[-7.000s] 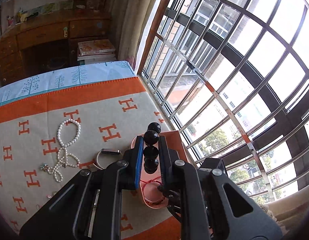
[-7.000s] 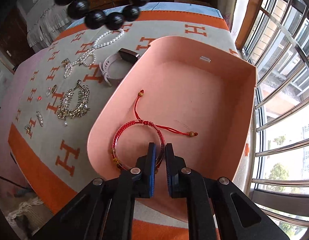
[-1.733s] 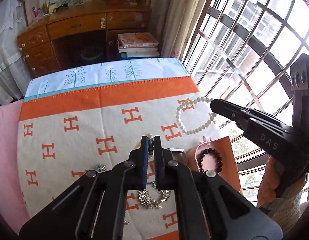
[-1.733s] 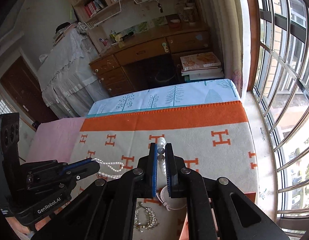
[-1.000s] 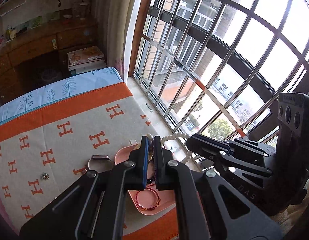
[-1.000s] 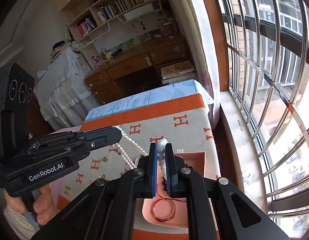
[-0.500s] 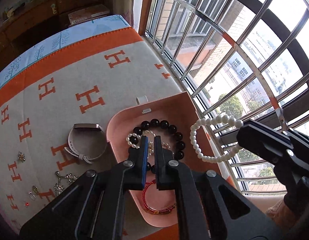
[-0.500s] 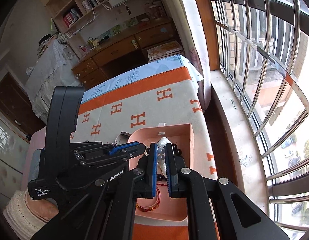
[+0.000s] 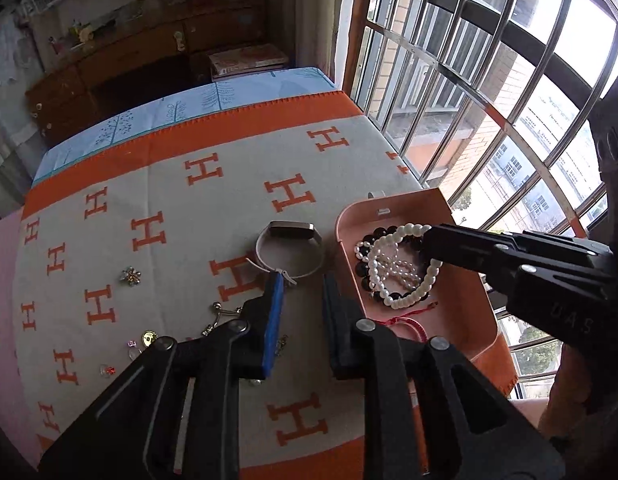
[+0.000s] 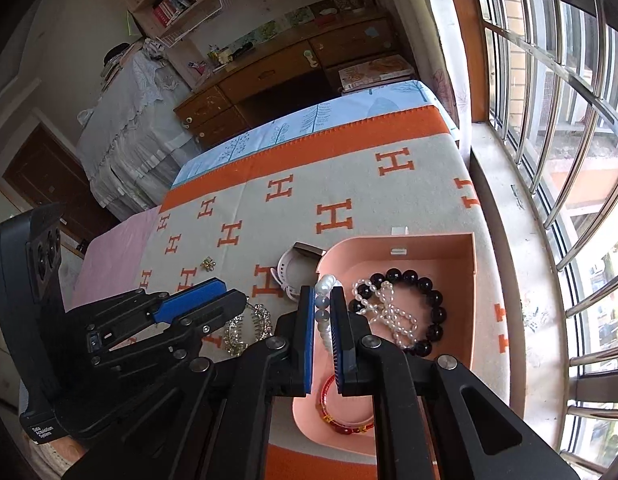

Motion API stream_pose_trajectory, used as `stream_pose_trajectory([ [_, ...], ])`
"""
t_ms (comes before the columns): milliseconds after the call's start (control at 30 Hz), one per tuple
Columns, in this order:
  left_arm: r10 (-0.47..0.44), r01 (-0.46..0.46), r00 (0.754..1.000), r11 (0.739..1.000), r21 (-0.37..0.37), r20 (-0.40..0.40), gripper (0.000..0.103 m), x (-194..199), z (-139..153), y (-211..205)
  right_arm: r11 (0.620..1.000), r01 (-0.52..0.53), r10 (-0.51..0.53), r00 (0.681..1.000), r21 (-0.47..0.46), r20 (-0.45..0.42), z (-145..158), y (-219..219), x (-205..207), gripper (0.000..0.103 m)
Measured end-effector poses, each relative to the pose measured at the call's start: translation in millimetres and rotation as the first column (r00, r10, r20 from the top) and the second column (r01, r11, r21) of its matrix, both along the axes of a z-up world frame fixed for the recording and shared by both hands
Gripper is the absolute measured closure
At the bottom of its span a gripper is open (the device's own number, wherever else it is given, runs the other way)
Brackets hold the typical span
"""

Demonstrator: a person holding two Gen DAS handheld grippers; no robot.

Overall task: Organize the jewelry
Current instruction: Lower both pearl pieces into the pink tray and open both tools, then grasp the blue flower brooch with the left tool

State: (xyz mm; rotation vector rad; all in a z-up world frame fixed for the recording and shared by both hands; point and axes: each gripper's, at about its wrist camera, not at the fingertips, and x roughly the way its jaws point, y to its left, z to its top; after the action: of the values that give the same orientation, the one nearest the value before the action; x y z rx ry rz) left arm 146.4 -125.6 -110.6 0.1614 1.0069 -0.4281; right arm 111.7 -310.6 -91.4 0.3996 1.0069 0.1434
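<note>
A pink tray (image 9: 461, 312) (image 10: 429, 248) sits at the right edge of the H-patterned cloth. In it lie a black bead bracelet (image 9: 363, 270) (image 10: 409, 276) and a red cord bracelet (image 9: 405, 322) (image 10: 345, 426). A white pearl necklace (image 9: 405, 300) (image 10: 385, 312) is draped over the black beads. My right gripper (image 10: 324, 308) (image 9: 429, 240) is shut on one end of the pearls, low over the tray. Left of the tray, above the cloth, my left gripper (image 9: 303, 300) (image 10: 235, 291) has its jaws opening, with nothing between them.
A white watch band (image 9: 265, 240) (image 10: 287, 264) lies just left of the tray. A flower brooch (image 9: 131, 276), a rhinestone piece (image 10: 237, 336) and small trinkets are scattered on the cloth (image 9: 181, 216). Barred windows close off the right side.
Both grippers have come down to the tray. My left gripper has let go of the pearls, parted its jaws and shifted left off the tray. The pearls now rest on the black beads.
</note>
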Motion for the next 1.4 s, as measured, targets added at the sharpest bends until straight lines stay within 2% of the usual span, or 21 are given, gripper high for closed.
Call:
stream_pose_trajectory([
  [100, 0.034, -0.033, 0.999, 0.999, -0.019, 0.032, 0.086, -8.9, 1.5, 25.6, 1.000, -0.010, 0.011, 0.999, 0.023, -0.039, -16.8, 5.0, 14.8, 0.095],
  [167, 0.056, -0.055, 0.998, 0.998, -0.024, 0.039, 0.086, -14.2, -1.1, 43.5, 1.000, 0.010, -0.011, 0.997, -0.003, -0.082, -32.0, 3.7, 25.3, 0.092],
  [233, 0.084, -0.083, 0.996, 0.996, -0.011, 0.031, 0.086, -17.4, -5.0, 60.7, 0.997, 0.055, -0.061, 0.992, -0.053, -0.115, -47.9, -2.9, 32.4, 0.073],
  [300, 0.116, -0.116, 0.993, 0.993, -0.003, 0.003, 0.086, -20.2, -9.7, 81.0, 0.992, 0.102, -0.110, 0.986, -0.071, -0.121, -58.1, -8.9, 33.6, 0.066],
  [367, 0.158, -0.158, 0.987, 0.987, -0.001, -0.019, 0.086, -22.7, -11.2, 101.7, 0.989, 0.115, -0.126, 0.986, -0.095, -0.111, -65.0, -9.8, 32.9, 0.066],
  [533, 0.275, -0.275, 0.961, 0.961, 0.008, 0.008, 0.086, -33.0, -5.9, 149.6, 0.982, 0.127, -0.137, 0.989, -0.137, -0.065, -61.3, -0.5, 14.8, 0.066],
  [767, 0.347, -0.346, 0.938, 0.938, -0.029, 0.018, 0.086, -51.0, 6.8, 193.7, 0.978, 0.128, -0.128, 0.992, -0.162, 0.013, -46.0, 26.8, -23.3, 0.066],
  [1000, 0.375, -0.375, 0.927, 0.926, -0.037, -0.005, 0.086, -65.4, 0.5, 215.2, 0.987, 0.062, -0.058, 0.998, -0.147, 0.033, -38.4, 66.2, -52.5, 0.066],
  [1167, 0.381, -0.383, 0.923, 0.923, -0.035, -0.046, 0.086, -72.2, -14.4, 226.6, 0.983, -0.011, 0.018, 0.999, -0.181, 0.037, -37.7, 102.5, -60.1, 0.066],
  [1400, 0.360, -0.365, 0.928, 0.931, -0.032, -0.099, 0.086, -81.8, -39.4, 234.8, 0.982, -0.086, 0.085, 0.996, -0.171, -0.014, -48.7, 132.9, -55.8, 0.066],
])
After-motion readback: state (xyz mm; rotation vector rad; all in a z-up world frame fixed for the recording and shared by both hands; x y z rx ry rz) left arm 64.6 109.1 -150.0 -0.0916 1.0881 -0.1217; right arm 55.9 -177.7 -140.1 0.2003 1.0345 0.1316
